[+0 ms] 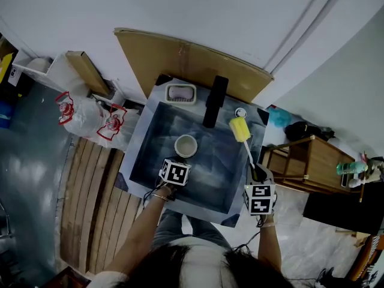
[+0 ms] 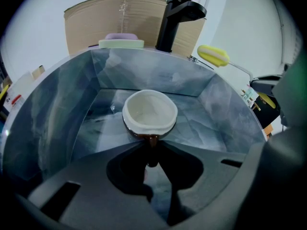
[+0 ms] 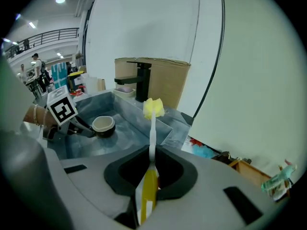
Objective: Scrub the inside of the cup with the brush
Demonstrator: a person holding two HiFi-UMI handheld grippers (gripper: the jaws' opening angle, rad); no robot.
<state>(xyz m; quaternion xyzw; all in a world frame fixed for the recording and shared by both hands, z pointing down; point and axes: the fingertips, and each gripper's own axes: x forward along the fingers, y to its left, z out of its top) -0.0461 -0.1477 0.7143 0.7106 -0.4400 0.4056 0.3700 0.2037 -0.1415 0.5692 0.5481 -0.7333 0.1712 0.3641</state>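
A cup (image 1: 186, 146), white inside and brown outside, stands upright in the grey sink (image 1: 153, 131). My left gripper (image 1: 180, 159) is shut on its small brown handle (image 2: 152, 140), and the cup's mouth (image 2: 149, 111) faces up just beyond the jaws. My right gripper (image 1: 255, 174) is over the sink's right rim, shut on the yellow grip (image 3: 149, 190) of the brush. The white stem (image 3: 152, 138) rises to a yellow sponge head (image 1: 239, 129), which hangs in the air to the right of the cup and apart from it. The same sponge head (image 2: 213, 55) shows in the left gripper view.
A black faucet (image 1: 215, 101) stands at the sink's back edge, with a soap dish (image 1: 180, 93) to its left. Cardboard (image 1: 192, 59) leans against the wall behind. A wooden shelf (image 1: 312, 161) is to the right and plastic bags (image 1: 90, 116) lie to the left.
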